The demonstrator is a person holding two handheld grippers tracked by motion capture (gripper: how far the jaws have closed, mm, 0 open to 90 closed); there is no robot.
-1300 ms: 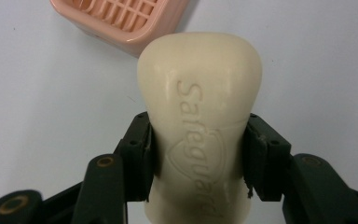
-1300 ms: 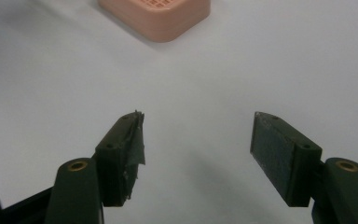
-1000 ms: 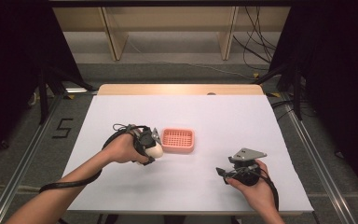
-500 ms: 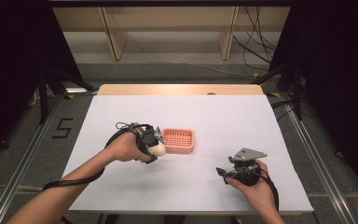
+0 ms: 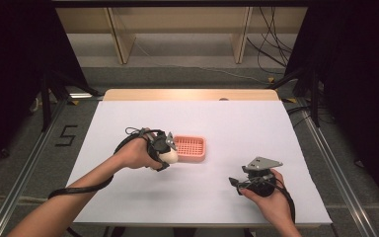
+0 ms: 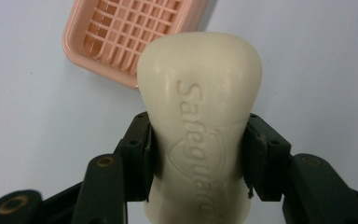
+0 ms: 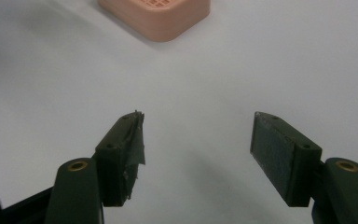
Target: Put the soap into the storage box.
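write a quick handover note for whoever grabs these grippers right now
Left gripper: shut on the cream soap bar, held just left of the pink soap dish in the high view, above the table.
Right gripper: open, nothing between the jaws, low over the white table near the front right, pointing toward the dish.
Done: soap picked up and brought beside the dish.
Left: likely set the soap into the dish, which holds nothing yet, then release.

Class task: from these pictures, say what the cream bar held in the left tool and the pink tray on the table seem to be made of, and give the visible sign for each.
Cream bar: most likely soap, matte and waxy, with a brand name pressed into its smooth face. Pink tray: apparently moulded plastic, slightly glossy, with rounded corners and a slotted grid floor.
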